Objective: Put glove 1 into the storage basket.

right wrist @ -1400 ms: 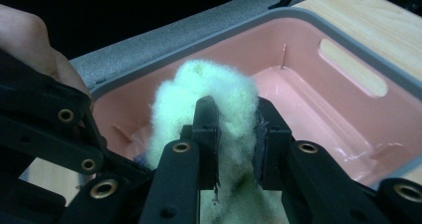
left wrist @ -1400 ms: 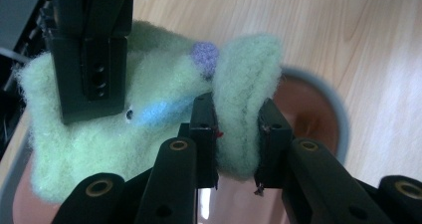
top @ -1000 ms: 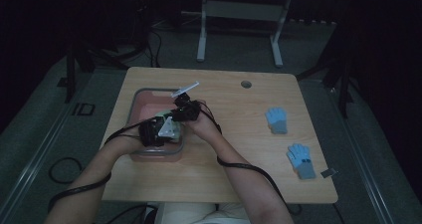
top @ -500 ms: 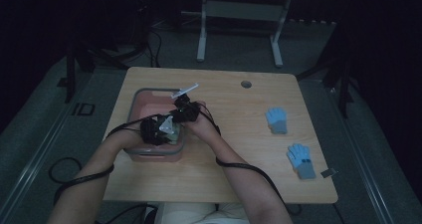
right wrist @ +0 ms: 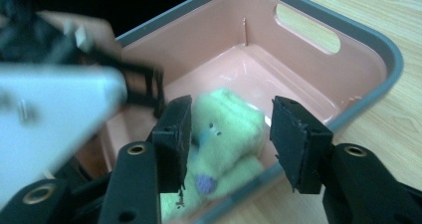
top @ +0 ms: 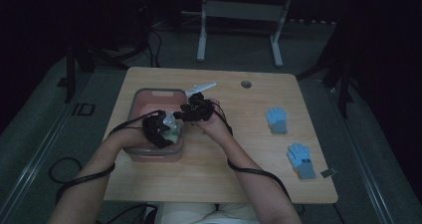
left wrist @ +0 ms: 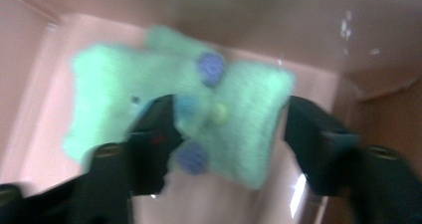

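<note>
The tabletop [top: 209, 174] carries a pink bin [top: 149, 97] with a grey rim, and both grippers are held over its near right corner. The green glove [left wrist: 174, 109], knitted and marked with purple dots, lies on the bin floor below and between the jaws of the left gripper [left wrist: 226, 129]; those jaws have just been opening and now stand apart, with no pad pressing the fabric. The jaws of the right gripper [right wrist: 229, 144] have likewise just been opening and stand apart above the same green glove [right wrist: 226, 134], nothing being clamped.

The step in hand is judged to be the release of the glove into the bin. It is done well if both grippers are lifted straight up with jaws kept wide, so that no knit catches on a pad and is dragged over the rim.

The high view gives what the gripper views lack: two blue gloves [top: 276, 119] and [top: 300, 160] are seen well to the right of the right gripper [top: 185, 113], apart from each other on the bare wood. The left gripper view gives the glove's dots and its flat lie; the right gripper view gives the bin's handle slot [right wrist: 308, 27] beyond the jaws.
</note>
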Action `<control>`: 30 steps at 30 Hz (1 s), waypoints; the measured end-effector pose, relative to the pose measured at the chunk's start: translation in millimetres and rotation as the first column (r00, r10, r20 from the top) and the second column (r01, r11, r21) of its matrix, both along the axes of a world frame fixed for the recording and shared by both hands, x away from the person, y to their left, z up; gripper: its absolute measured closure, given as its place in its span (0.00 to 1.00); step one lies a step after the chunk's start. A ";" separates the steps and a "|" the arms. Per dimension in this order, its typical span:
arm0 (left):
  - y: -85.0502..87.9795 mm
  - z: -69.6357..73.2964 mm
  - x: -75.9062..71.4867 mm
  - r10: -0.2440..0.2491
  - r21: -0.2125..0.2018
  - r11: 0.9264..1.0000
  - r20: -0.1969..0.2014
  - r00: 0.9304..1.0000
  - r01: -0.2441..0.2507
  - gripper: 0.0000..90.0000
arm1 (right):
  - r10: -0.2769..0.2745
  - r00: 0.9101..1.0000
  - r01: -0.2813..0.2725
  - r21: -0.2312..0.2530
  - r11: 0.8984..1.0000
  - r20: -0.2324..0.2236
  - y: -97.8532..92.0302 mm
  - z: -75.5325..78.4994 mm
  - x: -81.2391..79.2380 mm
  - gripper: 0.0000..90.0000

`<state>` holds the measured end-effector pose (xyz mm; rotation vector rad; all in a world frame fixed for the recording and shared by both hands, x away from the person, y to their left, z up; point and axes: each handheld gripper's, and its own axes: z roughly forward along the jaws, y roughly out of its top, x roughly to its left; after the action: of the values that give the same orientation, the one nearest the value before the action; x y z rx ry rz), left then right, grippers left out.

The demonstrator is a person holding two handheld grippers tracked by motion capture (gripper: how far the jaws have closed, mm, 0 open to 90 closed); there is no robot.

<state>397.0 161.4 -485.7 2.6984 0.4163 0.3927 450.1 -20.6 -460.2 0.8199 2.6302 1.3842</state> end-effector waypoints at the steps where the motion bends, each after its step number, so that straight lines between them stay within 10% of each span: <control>1: 1.8 3.0 -0.1 0.007 -0.012 1.000 0.005 1.000 -0.007 0.35 | 0.001 1.000 -0.001 0.005 1.000 0.006 -4.9 1.7 -3.4 0.55; 10: 10.2 29.4 -7.6 0.099 -0.183 0.978 -0.004 0.995 -0.098 0.16 | 0.014 0.999 -0.015 0.018 1.000 0.052 -37.4 11.4 -22.0 0.55; 16: 8.4 39.9 -17.6 0.143 -0.283 0.949 -0.006 0.990 -0.139 0.08 | 0.016 0.997 -0.016 -0.001 1.000 0.074 -58.0 12.7 -32.8 0.58; 25: -13.1 47.4 -42.0 0.138 -0.393 0.909 -0.039 0.990 -0.142 0.05 | -0.009 0.996 0.009 -0.007 1.000 0.090 -92.8 8.9 -43.7 0.57; 30: -28.3 48.1 -54.8 0.110 -0.423 0.900 -0.009 0.994 -0.104 0.05 | -0.036 0.994 0.036 -0.001 0.999 0.099 -114.3 8.2 -46.5 0.58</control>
<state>342.2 133.1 -437.6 2.2546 0.5748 0.3097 403.7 -134.9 -452.0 0.7737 2.5306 1.3748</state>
